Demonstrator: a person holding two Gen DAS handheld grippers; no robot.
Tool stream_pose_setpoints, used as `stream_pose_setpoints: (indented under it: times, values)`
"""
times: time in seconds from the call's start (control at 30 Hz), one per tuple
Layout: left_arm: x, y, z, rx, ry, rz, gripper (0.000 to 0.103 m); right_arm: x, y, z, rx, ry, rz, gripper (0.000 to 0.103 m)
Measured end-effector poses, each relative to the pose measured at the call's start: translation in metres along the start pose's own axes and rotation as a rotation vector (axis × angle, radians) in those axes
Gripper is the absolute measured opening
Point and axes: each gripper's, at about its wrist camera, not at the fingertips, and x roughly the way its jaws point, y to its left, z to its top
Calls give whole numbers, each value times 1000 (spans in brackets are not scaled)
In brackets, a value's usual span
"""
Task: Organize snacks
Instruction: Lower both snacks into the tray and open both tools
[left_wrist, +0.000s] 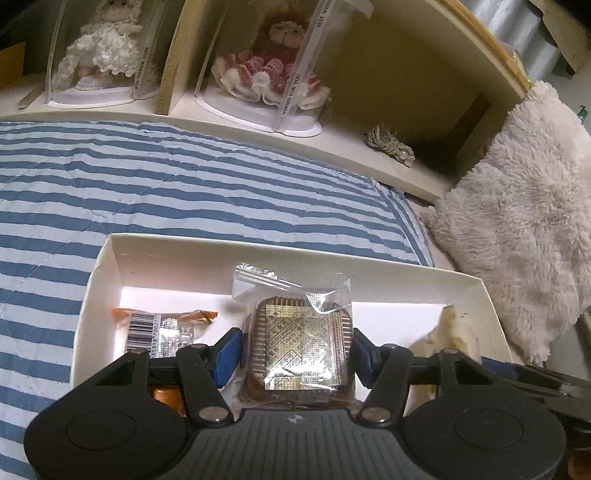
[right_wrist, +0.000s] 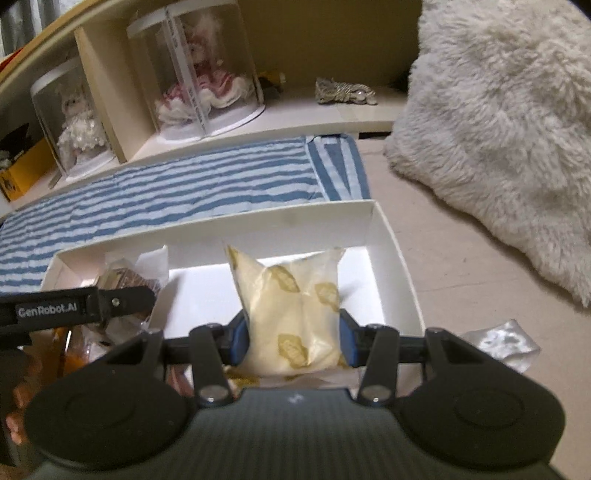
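A white cardboard box (left_wrist: 258, 254) lies on a blue striped cloth; it also shows in the right wrist view (right_wrist: 391, 254). My left gripper (left_wrist: 297, 352) is shut on a clear-wrapped brown square biscuit (left_wrist: 299, 347) and holds it over the box's middle. An orange and silver snack packet (left_wrist: 162, 328) lies in the box at its left. My right gripper (right_wrist: 293, 339) is shut on a cream packet with yellow prints (right_wrist: 291, 306), over the box's right half. That packet's edge shows in the left wrist view (left_wrist: 450, 332). The left gripper and biscuit appear in the right wrist view (right_wrist: 122, 291).
A shelf unit (left_wrist: 332, 147) behind the cloth holds two dolls in clear cases (left_wrist: 266, 66) and a small woven trinket (left_wrist: 388, 146). A fluffy white throw (right_wrist: 498, 129) lies to the right. A crumpled clear wrapper (right_wrist: 498, 343) lies on the floor right of the box.
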Motion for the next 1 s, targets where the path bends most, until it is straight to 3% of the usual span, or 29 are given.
stream_pose_setpoints:
  times: [0.1, 0.23, 0.53, 0.6, 0.67, 0.77, 1.0]
  values:
    - [2, -1, 0, 9, -5, 8, 62, 6, 4, 0, -13, -11, 14, 55]
    - [4, -2, 0, 24, -13, 23, 62, -2, 9, 3, -1, -85, -13, 81]
    - [-9, 1, 0, 17, 5, 4, 68, -14, 2, 9, 32, -82, 8, 81]
    - [-17, -1, 2, 22, -9, -6, 68, -20, -1, 11, 50, -88, 16, 77]
    - [-24, -4, 4, 32, -24, -16, 68, -25, -7, 12, 86, -90, 32, 58]
    - [-31, -10, 6, 58, -29, -19, 67, -27, -8, 12, 98, -82, 61, 47]
    - [-32, -18, 3, 95, -7, -23, 67, 1, 4, 1, 15, 25, 33, 45]
